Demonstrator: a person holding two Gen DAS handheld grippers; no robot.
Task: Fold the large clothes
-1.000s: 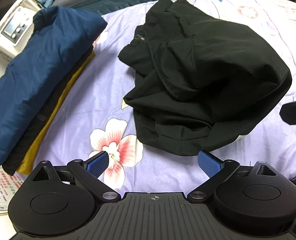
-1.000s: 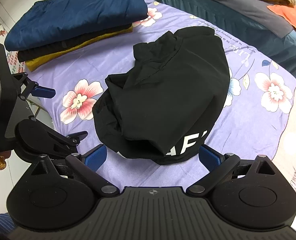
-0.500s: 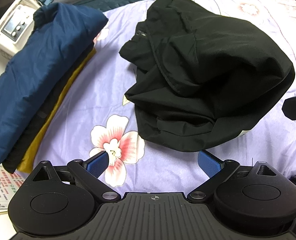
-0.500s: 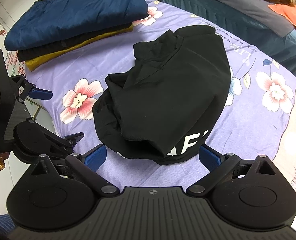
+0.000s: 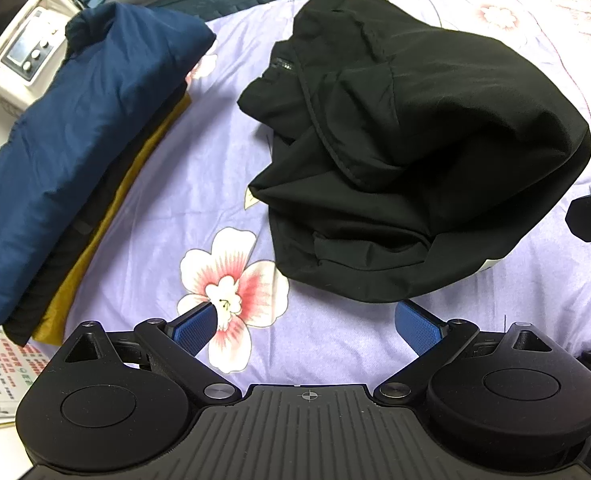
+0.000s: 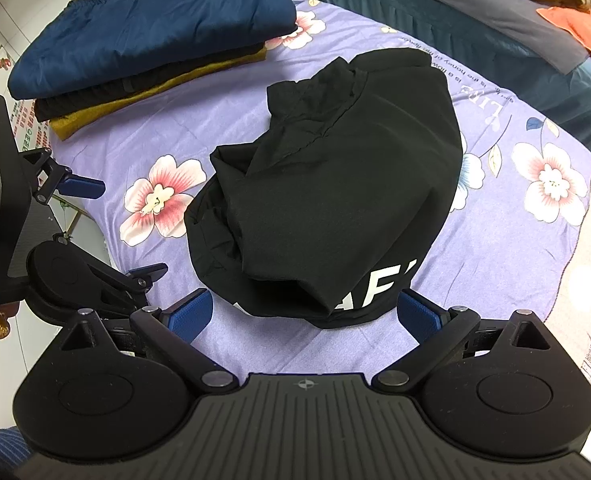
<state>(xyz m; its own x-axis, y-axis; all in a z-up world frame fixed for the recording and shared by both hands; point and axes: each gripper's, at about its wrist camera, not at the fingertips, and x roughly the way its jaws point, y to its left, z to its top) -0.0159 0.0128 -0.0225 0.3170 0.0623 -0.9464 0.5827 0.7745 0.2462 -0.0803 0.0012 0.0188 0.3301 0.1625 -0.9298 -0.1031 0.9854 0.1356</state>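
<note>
Black garment (image 6: 335, 196) lengthwise away from both wide-spread hand-held grippers (image 5: 307, 322) (image 6: 305, 312), lettered end nearest.

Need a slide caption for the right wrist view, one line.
Open right tongs face a crumpled black garment on a floral purple sheet, folded clothes stack behind.

The garment (image 6: 335, 184) is black with white letters. The sheet (image 5: 183, 200) is lilac with pink-white flowers. The pile (image 6: 151, 40) is navy, black and mustard.
</note>
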